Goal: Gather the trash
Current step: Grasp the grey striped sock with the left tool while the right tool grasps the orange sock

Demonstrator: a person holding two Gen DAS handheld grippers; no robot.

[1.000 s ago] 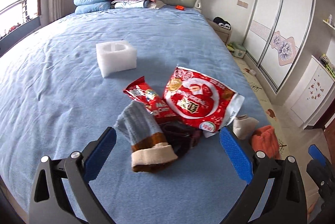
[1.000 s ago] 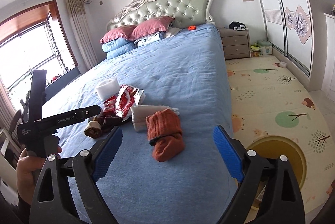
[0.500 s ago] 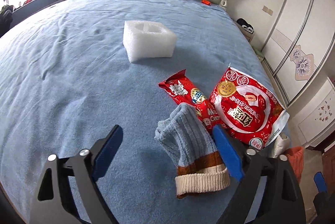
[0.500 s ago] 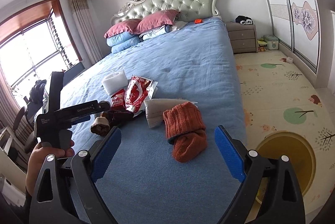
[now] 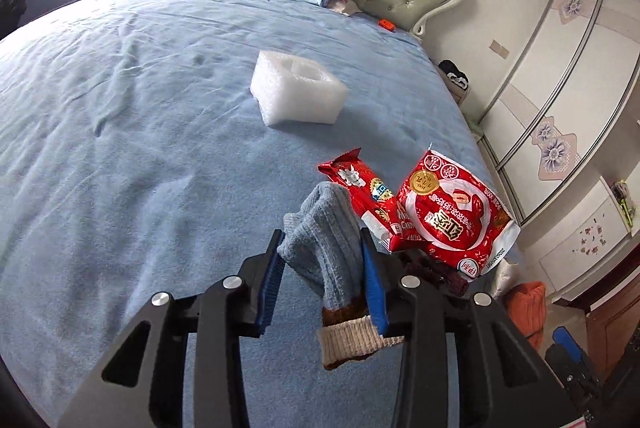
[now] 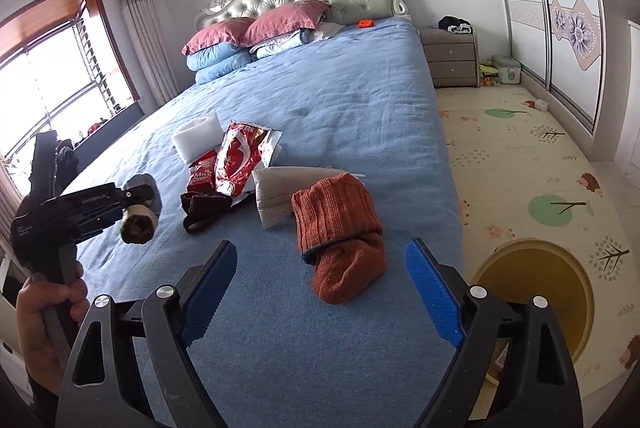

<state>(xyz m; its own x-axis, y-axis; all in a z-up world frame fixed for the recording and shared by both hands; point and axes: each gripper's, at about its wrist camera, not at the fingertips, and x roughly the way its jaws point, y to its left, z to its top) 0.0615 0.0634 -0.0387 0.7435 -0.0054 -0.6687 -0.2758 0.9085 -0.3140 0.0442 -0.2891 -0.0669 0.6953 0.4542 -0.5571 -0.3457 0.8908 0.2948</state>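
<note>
Pinching a ribbed blue-grey sock (image 5: 328, 248) between its two blue ridged pads, the left claw (image 5: 322, 268) holds it above the bed (image 5: 132, 132), the sock's cream and brown cuff hanging below the pads. Two glossy red snack wrappers lie just beyond: a narrow candy wrapper (image 5: 360, 188) and a larger round-printed bag (image 5: 452, 216) overlapping it. One white foam block (image 5: 298, 94), squarish with a hollowed top, sits farther up the fuzzy blue cover. A dark maroon sock (image 5: 436, 268) is mostly hidden behind the claw

From the right wrist, the right claw (image 6: 320, 292) stands spread wide, holding nothing, over a knitted rust-orange sock (image 6: 340, 236) (folded double). A yellow round bin (image 6: 536, 300) on the floor is partly cut off by the claw's finger
</note>
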